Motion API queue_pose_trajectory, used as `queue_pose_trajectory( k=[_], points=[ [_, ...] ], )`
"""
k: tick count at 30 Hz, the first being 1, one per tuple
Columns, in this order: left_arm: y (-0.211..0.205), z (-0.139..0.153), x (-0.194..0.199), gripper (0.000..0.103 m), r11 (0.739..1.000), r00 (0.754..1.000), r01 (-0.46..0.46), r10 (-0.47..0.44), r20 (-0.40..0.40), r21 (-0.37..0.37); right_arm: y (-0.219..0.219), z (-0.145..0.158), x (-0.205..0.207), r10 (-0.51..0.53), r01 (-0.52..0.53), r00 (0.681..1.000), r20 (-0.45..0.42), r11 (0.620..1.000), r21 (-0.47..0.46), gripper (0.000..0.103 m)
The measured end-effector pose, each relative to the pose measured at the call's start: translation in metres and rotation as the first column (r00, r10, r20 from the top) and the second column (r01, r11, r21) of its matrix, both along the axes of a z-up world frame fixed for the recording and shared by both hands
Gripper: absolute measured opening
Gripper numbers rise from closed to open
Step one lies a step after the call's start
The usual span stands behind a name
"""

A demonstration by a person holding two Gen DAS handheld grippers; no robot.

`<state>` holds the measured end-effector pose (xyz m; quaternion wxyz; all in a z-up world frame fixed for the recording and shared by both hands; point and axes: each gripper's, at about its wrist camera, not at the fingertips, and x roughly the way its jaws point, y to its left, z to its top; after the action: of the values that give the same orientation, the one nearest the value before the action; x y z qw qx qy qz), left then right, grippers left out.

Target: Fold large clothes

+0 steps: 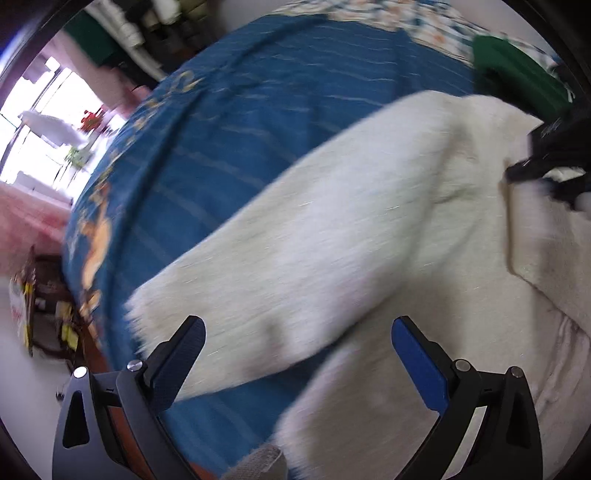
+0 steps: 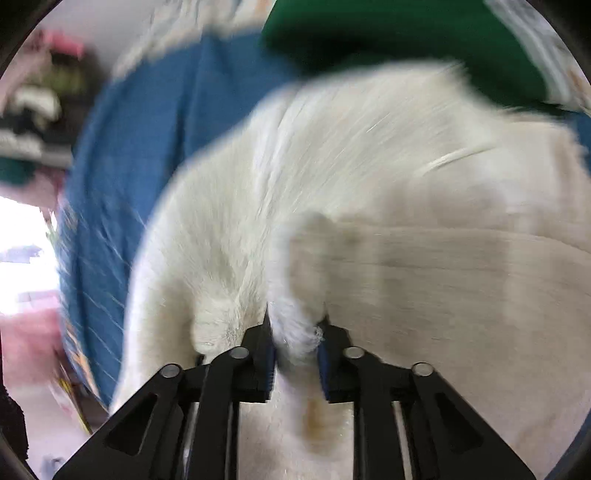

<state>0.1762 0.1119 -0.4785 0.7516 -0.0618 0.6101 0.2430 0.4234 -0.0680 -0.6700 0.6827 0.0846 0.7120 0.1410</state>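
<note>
A large white fluffy garment (image 1: 332, 229) lies on a blue bedspread (image 1: 258, 92); one sleeve stretches toward the lower left. My left gripper (image 1: 299, 332) is open and empty, its jaws wide apart just above the sleeve's end. In the right wrist view my right gripper (image 2: 295, 332) is shut on a bunched fold of the white garment (image 2: 369, 166), lifting its fluffy edge beside the smooth inner lining (image 2: 461, 295). The right gripper also shows at the right edge of the left wrist view (image 1: 554, 155), on the garment's edge.
A green cloth (image 1: 517, 74) lies at the far end of the bed, also in the right wrist view (image 2: 406, 33). The bed's left edge (image 1: 81, 258) drops to the floor with clutter and a shelf (image 1: 40, 295). A bright window (image 1: 37, 122) is at left.
</note>
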Motion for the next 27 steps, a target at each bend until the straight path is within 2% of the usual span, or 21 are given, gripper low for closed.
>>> queue_pose_trajectory(
  k=[2, 4, 5, 7, 10, 12, 13, 14, 15, 16, 17, 18, 19, 20, 21, 22, 23, 26, 27],
  points=[
    [0.021, -0.001, -0.017, 0.103, 0.998, 0.998, -0.054, 0.053, -0.019, -0.018, 0.004, -0.009, -0.003, 0.002, 0.000, 1.000, -0.024, 0.996, 0.085, 0.056],
    [0.036, -0.006, -0.036, 0.103, 0.988, 0.989, -0.141, 0.138, -0.047, -0.068, -0.009, 0.010, -0.012, -0.023, 0.021, 1.000, 0.011, 0.986, 0.163, 0.078],
    [0.047, -0.010, -0.040, 0.103, 0.980, 0.984, -0.175, 0.170, -0.059, -0.095, -0.018, 0.023, -0.019, -0.042, 0.035, 0.999, 0.030, 0.980, 0.194, 0.079],
    [0.062, -0.019, -0.058, 0.103, 0.948, 0.964, -0.265, 0.254, -0.082, -0.179, -0.054, 0.050, -0.037, -0.093, 0.076, 0.994, 0.063, 0.970, 0.230, 0.079],
    [0.077, -0.041, -0.073, 0.103, 0.877, 0.926, -0.376, 0.363, -0.100, -0.298, -0.106, 0.065, -0.049, -0.156, 0.145, 0.985, 0.073, 0.980, 0.137, 0.079],
    [0.088, -0.060, -0.076, 0.103, 0.786, 0.881, -0.463, 0.460, -0.114, -0.410, -0.140, 0.063, -0.064, -0.202, 0.198, 0.979, 0.037, 0.977, 0.079, 0.079],
    [0.096, -0.070, -0.077, 0.103, 0.712, 0.842, -0.509, 0.528, -0.109, -0.484, -0.158, 0.059, -0.072, -0.222, 0.221, 0.975, 0.006, 0.973, 0.062, 0.079],
    [0.106, -0.080, -0.078, 0.103, 0.621, 0.787, -0.555, 0.608, -0.107, -0.553, -0.175, 0.054, -0.078, -0.239, 0.240, 0.971, -0.022, 0.969, 0.051, 0.079],
    [0.117, -0.088, -0.078, 0.103, 0.541, 0.725, -0.598, 0.679, -0.112, -0.591, -0.181, 0.051, -0.083, -0.253, 0.255, 0.967, -0.038, 0.966, 0.037, 0.079],
    [0.125, -0.092, -0.078, 0.103, 0.487, 0.678, -0.623, 0.727, -0.112, -0.612, -0.190, 0.045, -0.088, -0.273, 0.275, 0.960, -0.057, 0.961, 0.019, 0.079],
    [0.138, -0.095, -0.075, 0.102, 0.430, 0.619, -0.650, 0.778, -0.107, -0.627, -0.195, 0.039, -0.092, -0.291, 0.293, 0.954, -0.069, 0.956, 0.015, 0.079],
    [0.147, -0.095, -0.072, 0.102, 0.405, 0.586, -0.662, 0.804, -0.098, -0.631, -0.197, 0.033, -0.096, -0.306, 0.308, 0.949, -0.075, 0.951, 0.012, 0.079],
    [0.157, -0.093, -0.065, 0.096, 0.397, 0.560, -0.669, 0.825, -0.074, -0.629, -0.203, 0.026, -0.102, -0.317, 0.318, 0.945, -0.077, 0.948, 0.010, 0.079],
    [0.168, -0.088, -0.056, 0.068, 0.425, 0.554, -0.678, 0.832, -0.036, -0.600, -0.206, 0.023, -0.105, -0.326, 0.327, 0.942, -0.077, 0.945, 0.014, 0.079],
    [0.176, -0.083, -0.046, 0.051, 0.470, 0.573, -0.677, 0.819, -0.006, -0.566, -0.200, 0.019, -0.105, -0.329, 0.331, 0.942, -0.069, 0.943, 0.017, 0.079],
    [0.185, -0.077, -0.032, 0.018, 0.533, 0.617, -0.653, 0.786, 0.029, -0.538, -0.196, 0.019, -0.106, -0.329, 0.331, 0.942, -0.060, 0.944, 0.015, 0.079],
    [0.195, -0.070, -0.014, 0.015, 0.600, 0.664, -0.628, 0.745, 0.059, -0.496, -0.189, 0.018, -0.106, -0.323, 0.324, 0.945, -0.049, 0.946, 0.012, 0.079],
    [0.231, -0.044, 0.023, 0.013, 0.724, 0.724, -0.558, 0.663, 0.187, -0.406, -0.165, 0.021, -0.104, -0.270, 0.270, 0.963, 0.002, 0.961, -0.061, 0.079],
    [0.243, -0.037, 0.033, 0.013, 0.750, 0.734, -0.540, 0.642, 0.221, -0.382, -0.156, 0.024, -0.102, -0.253, 0.255, 0.967, 0.035, 0.963, -0.084, 0.079]
  ],
)
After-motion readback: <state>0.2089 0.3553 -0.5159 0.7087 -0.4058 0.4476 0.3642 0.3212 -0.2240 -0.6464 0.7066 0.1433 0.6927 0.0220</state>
